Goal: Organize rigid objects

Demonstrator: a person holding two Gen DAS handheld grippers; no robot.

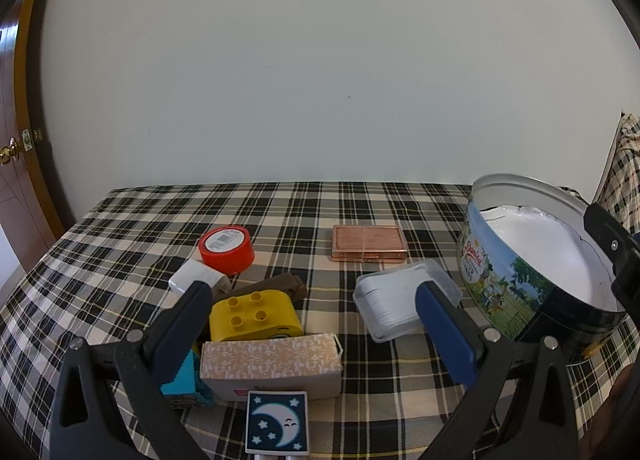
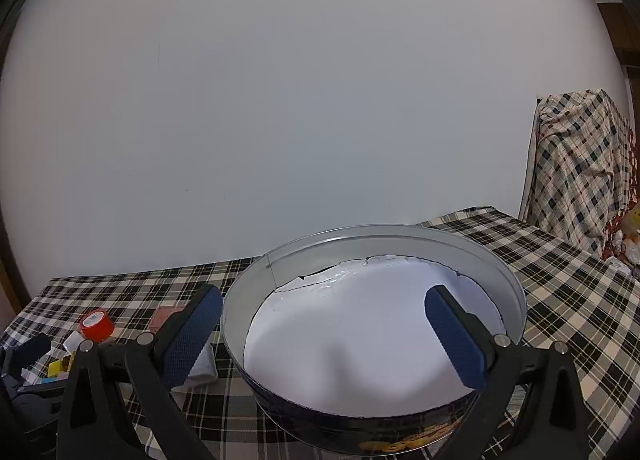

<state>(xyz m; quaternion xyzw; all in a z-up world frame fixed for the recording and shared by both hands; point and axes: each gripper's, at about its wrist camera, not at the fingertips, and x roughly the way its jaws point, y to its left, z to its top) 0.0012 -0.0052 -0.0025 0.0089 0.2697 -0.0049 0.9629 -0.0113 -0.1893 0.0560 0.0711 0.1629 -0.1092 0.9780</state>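
Observation:
A round biscuit tin (image 1: 516, 288) with a white lining stands at the right of the checked table; in the right wrist view its rim (image 2: 360, 234) fills the middle. My right gripper (image 2: 324, 328) is open and empty, with one finger outside the tin's left wall and the other over its inside. My left gripper (image 1: 316, 320) is open and empty above a yellow toy brick (image 1: 256, 316) and a patterned beige box (image 1: 272, 364). A moon card (image 1: 277, 422) lies nearest. A clear plastic box (image 1: 400, 304) lies by the right finger.
A red tape roll (image 1: 227, 249), a white adapter (image 1: 192, 278), a brown block (image 1: 280, 284), a copper case (image 1: 368, 249) and a teal box (image 1: 186, 380) lie on the table (image 1: 120, 244). A wall stands behind. A cloth-covered object (image 2: 580, 168) stands at far right.

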